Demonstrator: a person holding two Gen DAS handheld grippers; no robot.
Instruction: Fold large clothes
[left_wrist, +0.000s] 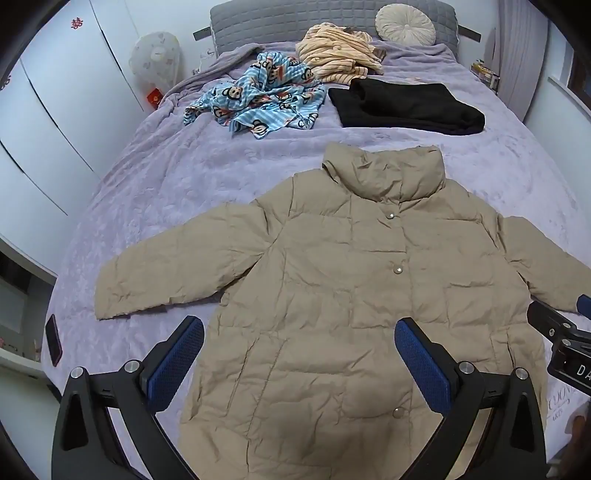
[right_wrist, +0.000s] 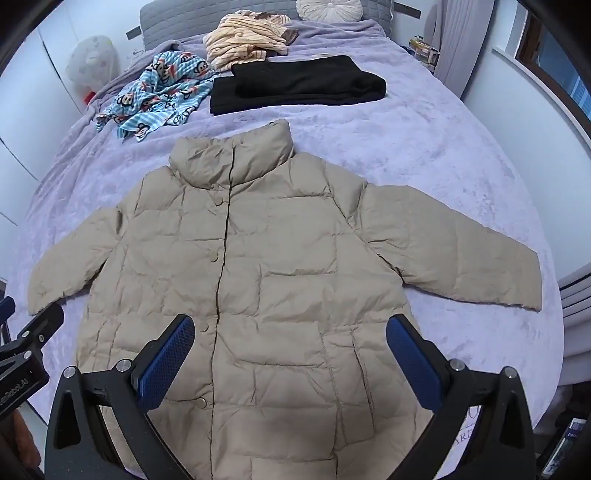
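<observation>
Puffer jacket: a beige quilted puffer jacket lies flat and front-up on the bed, collar toward the headboard, hem toward the cameras, both sleeves spread out to the sides; it is snapped shut down the front.
Collar: the stand-up collar is upright on the cover and creased.
Left tongs: the left tongs hover above the lower part of the jacket with the blue pads spread wide apart, holding nothing; whether they touch the fabric cannot be told.
Right tongs: the right tongs hang over the lower front near the snap line, pads likewise wide apart and empty.
Bed: a bed with a lavender plush cover carries everything; a grey quilted headboard stands at the far end.
Black garment: a folded black garment lies beyond the collar, apart from the jacket.
Monkey-print cloth: a crumpled blue striped cloth with cartoon monkeys lies left of the black garment.
Striped garment: a bunched cream striped garment sits near the headboard, just beside the monkey-print cloth.
Cushion: a round pleated white cushion leans at the headboard.
Phone: a dark phone lies at the left edge of the bed, well apart from the sleeve.
Fan: a covered standing fan stands by the white wardrobe doors.
</observation>
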